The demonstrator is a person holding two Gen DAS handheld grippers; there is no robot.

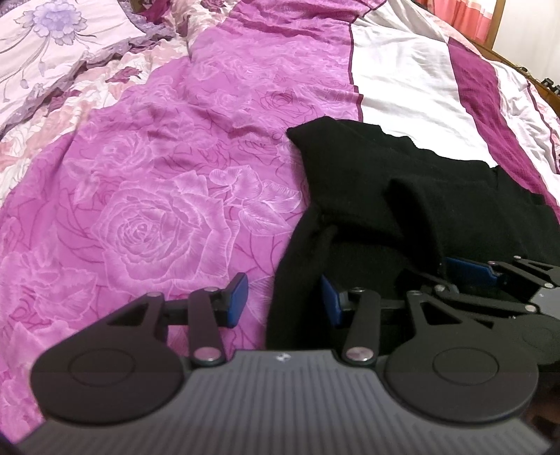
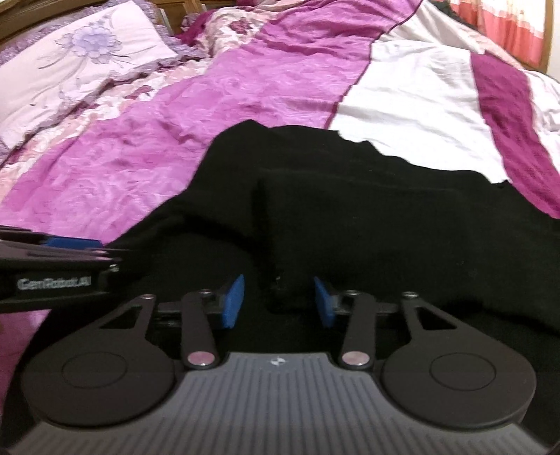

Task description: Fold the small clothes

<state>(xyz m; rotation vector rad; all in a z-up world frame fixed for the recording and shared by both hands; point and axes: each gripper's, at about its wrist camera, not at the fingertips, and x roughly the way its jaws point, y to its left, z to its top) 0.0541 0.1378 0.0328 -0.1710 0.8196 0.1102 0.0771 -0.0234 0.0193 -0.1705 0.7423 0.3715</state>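
A black knit garment (image 1: 402,196) lies partly folded on the pink rose-patterned bedspread (image 1: 157,196). My left gripper (image 1: 284,302) is open and low over the garment's near left edge: its left pad is over the bedspread, its right pad over the black cloth. The right gripper (image 1: 490,276) shows at the right of this view, close beside it. In the right wrist view my right gripper (image 2: 278,302) is open above the black garment (image 2: 350,210), with a small ridge of the cloth between its blue pads. The left gripper (image 2: 70,245) pokes in from the left.
The bedspread has a white panel (image 1: 413,80) and a dark magenta stripe (image 1: 479,91) beyond the garment. A floral pillow (image 2: 80,56) lies at the far left. A wooden bed frame (image 1: 539,73) and a pink curtain (image 2: 500,24) are at the far right.
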